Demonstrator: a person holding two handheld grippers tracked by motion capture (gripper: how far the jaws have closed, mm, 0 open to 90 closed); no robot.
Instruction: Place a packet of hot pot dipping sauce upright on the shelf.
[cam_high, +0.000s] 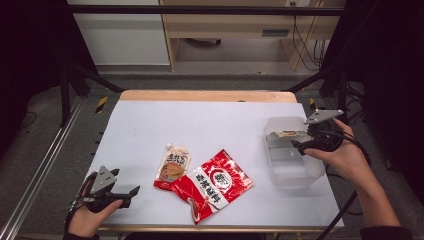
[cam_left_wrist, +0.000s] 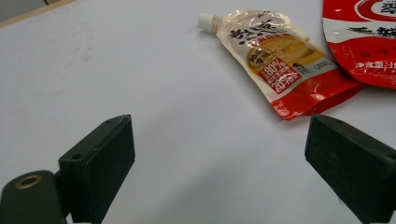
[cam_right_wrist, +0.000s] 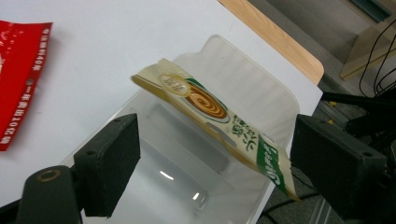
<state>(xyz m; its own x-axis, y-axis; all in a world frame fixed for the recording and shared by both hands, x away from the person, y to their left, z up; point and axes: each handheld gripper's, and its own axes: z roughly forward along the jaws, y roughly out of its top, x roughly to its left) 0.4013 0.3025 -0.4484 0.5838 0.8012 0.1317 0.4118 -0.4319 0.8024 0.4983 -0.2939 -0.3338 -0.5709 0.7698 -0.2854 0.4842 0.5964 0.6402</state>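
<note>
The white table (cam_high: 150, 125) bore the clear bin (cam_high: 292, 170); a green-striped packet (cam_right_wrist: 219, 130) lay inside it against the far wall. My right gripper (cam_right_wrist: 215, 172) gaped, holding nothing; my left gripper (cam_left_wrist: 219, 172) stood wide, empty.

On the spouted pouch (cam_left_wrist: 275, 58), lying just left of the red bag (cam_left_wrist: 364, 42), a red panel carries "80%" in white figures with "20%" below it; black Chinese characters run above, too slanted to read surely. The red bag bears large white Chinese characters under a round emblem, cropped at the frame's edge in the left gripper view. Right of the red bag, a green-and-cream packet (cam_right_wrist: 219, 135) propped across the clear tub (cam_right_wrist: 261, 93) shows a brown swirl mark and white lettering on its green band, too blurred to read.
</note>
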